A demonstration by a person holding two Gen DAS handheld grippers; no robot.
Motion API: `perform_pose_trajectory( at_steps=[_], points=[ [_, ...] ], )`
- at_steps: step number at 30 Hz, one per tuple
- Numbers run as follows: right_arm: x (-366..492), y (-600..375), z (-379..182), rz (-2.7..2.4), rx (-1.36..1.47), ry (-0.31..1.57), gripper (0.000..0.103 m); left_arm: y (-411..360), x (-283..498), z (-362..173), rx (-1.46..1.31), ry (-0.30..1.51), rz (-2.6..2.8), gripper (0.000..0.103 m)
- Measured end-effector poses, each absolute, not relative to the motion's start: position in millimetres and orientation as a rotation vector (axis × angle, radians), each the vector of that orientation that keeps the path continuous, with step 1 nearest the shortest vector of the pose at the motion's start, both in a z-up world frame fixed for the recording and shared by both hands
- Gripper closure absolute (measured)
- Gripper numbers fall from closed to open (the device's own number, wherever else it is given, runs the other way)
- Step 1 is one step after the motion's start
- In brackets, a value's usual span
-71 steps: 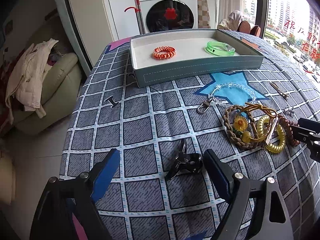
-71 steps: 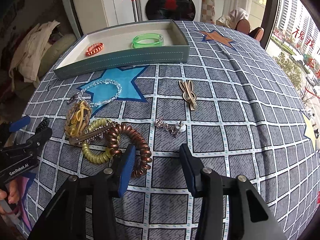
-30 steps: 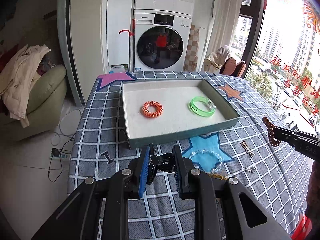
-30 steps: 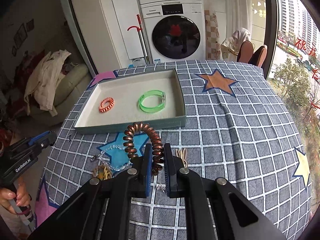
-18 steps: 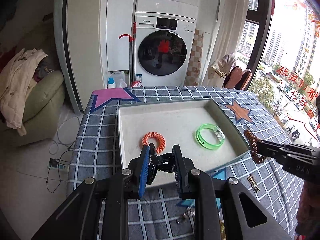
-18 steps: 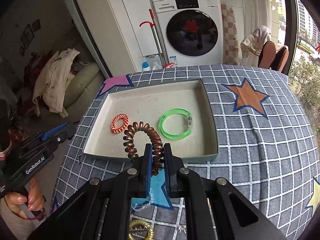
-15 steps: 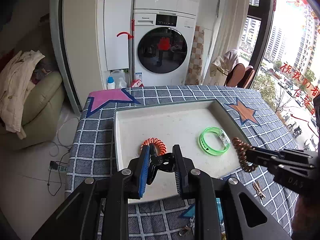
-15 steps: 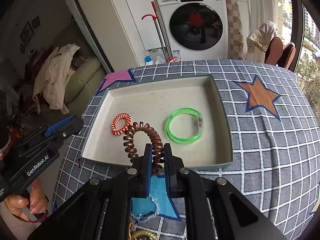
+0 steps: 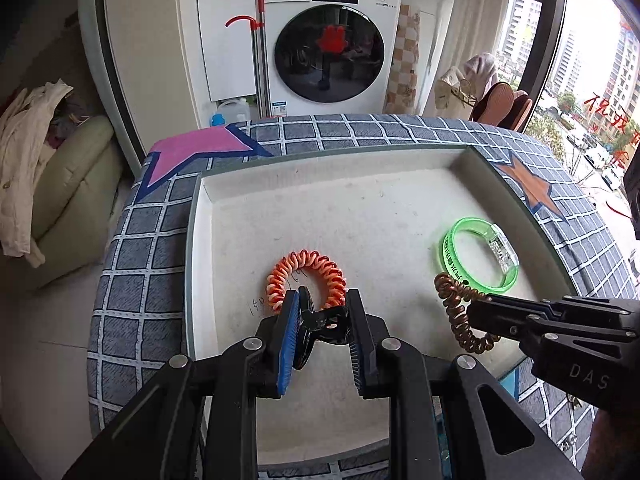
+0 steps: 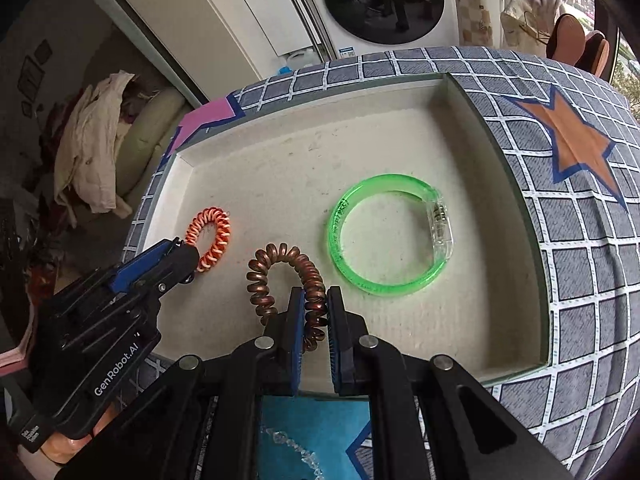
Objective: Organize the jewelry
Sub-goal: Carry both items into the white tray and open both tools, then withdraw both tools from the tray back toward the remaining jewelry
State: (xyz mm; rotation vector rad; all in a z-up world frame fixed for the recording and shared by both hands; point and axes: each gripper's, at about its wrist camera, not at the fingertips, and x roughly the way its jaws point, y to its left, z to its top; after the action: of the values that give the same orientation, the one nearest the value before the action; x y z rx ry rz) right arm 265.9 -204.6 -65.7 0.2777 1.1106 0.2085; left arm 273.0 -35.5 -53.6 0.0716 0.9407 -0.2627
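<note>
The left claw [image 9: 322, 312] is clamped on a black hair clip [image 9: 316, 326], its blue-padded fingers [image 9: 289, 320] pressing the clip from both sides. It hangs over the near left part of a shallow tray [image 9: 192, 240] with a pale lining, which sits on the worktop [image 9: 136, 248] under a grey checked cloth with coloured stars. Just beyond the clip, an orange coiled hair tie [image 9: 306, 278] lies on the tray floor. To the right lies a clear green bangle [image 9: 478, 256], flat and well apart from the orange tie.

The right claw [image 10: 314, 304] is nearly closed on a brown coiled hair tie [image 10: 286, 280], pinching one side of the loop so that the rest arches up and to the left. It hangs above the near middle of the tray, between the orange tie and the green bangle. A beaded clear chain [image 10: 292, 446] lies on a blue star on the cloth, nearer than the tray. A washing machine [image 9: 330, 44] stands beyond the worktop.
</note>
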Motion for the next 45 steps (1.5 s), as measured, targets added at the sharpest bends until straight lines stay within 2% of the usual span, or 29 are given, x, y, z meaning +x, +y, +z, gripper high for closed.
perform_pose_trajectory(
  at_steps=[15,16,17,18,20,33,34,35,36,37,43,45],
  points=[
    [265.9,-218.7,-69.2,0.025,0.098,1.041,0.088,-63.1,271.5,-73.4,0.276,0.891,-0.186,0.059],
    [266.1,-217.6,-68.6,0.030,0.094,1.041,0.086,-63.2,270.9,-73.4,0.279,0.888,-0.183,0.059],
    [266.7,-216.2,-68.4,0.036,0.096,1.043,0.077,-63.3,270.8,-73.2,0.281,0.888,-0.181,0.059],
    [266.5,-215.5,-68.1,0.040,0.101,1.044,0.060,-63.0,271.0,-72.9,0.280,0.889,-0.182,0.059],
    [263.0,-216.9,-65.6,0.044,0.112,1.031,0.044,-61.2,271.2,-71.6,0.270,0.894,-0.185,0.059],
    [240.2,-228.1,-35.1,0.078,0.218,0.947,0.042,-57.8,273.8,-68.7,0.233,0.908,-0.166,0.059],
    [238.6,-228.8,-33.4,0.077,0.221,0.940,0.042,-57.8,273.5,-67.8,0.232,0.903,-0.163,0.057],
    [236.6,-229.7,-31.7,0.076,0.227,0.933,0.042,-57.7,272.6,-66.1,0.231,0.895,-0.162,0.038],
    [234.7,-230.4,-30.3,0.076,0.233,0.930,0.042,-57.4,271.1,-64.0,0.228,0.880,-0.158,0.012],
    [233.6,-231.2,-29.5,0.075,0.238,0.928,0.042,-56.7,268.4,-60.4,0.226,0.852,-0.149,0.006],
    [222.8,-236.9,-23.7,0.065,0.245,0.915,0.042,-54.9,262.6,-43.1,0.218,0.813,-0.157,0.004],
    [217.3,-239.2,-21.1,0.072,0.258,0.912,0.035,-51.4,259.0,-35.8,0.194,0.806,-0.166,0.004]
  ],
)
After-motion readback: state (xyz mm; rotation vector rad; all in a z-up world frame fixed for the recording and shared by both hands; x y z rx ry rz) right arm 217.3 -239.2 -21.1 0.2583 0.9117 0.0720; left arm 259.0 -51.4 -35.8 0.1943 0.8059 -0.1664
